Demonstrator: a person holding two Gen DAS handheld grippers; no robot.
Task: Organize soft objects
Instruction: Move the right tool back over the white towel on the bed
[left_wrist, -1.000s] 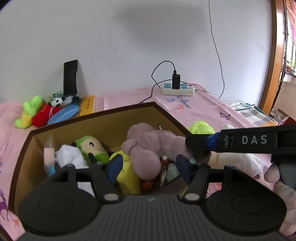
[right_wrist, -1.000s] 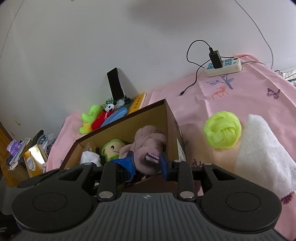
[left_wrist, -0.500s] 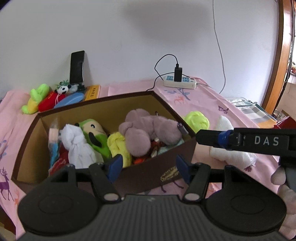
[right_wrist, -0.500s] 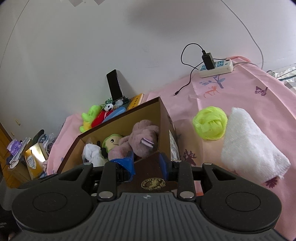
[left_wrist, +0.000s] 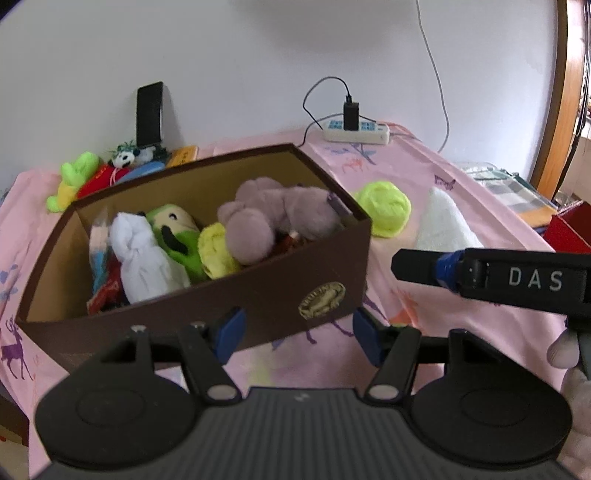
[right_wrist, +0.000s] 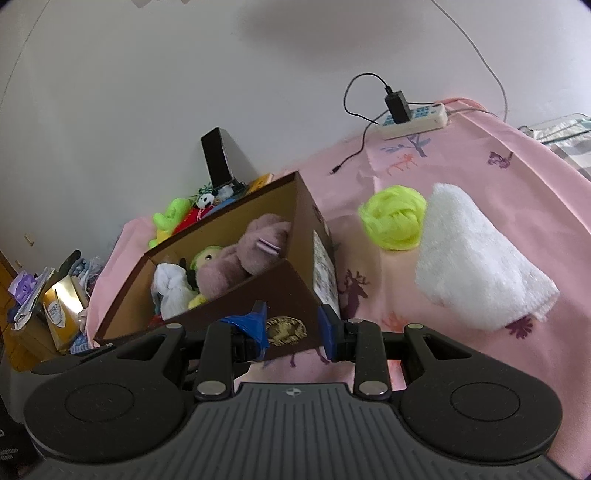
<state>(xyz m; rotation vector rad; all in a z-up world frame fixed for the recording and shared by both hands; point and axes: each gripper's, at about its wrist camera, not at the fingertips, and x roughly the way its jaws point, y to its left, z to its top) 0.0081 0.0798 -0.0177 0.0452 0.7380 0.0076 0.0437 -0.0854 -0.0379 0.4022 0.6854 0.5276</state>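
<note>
Brown cardboard box (left_wrist: 207, 295) already holds several plush toys; right of the box lie the green yarn ball (right_wrist: 393, 218) and white towel (right_wrist: 480, 258). Both the left gripper (left_wrist: 295, 332) and right gripper (right_wrist: 291, 326) hang empty, jaws apart. Best to approach the ball from above and pinch its middle firmly.

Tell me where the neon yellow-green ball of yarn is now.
In both wrist views the neon yellow-green ball of yarn lies on the pink cloth, to the right of the brown cardboard box and beside the rolled white towel.
</note>
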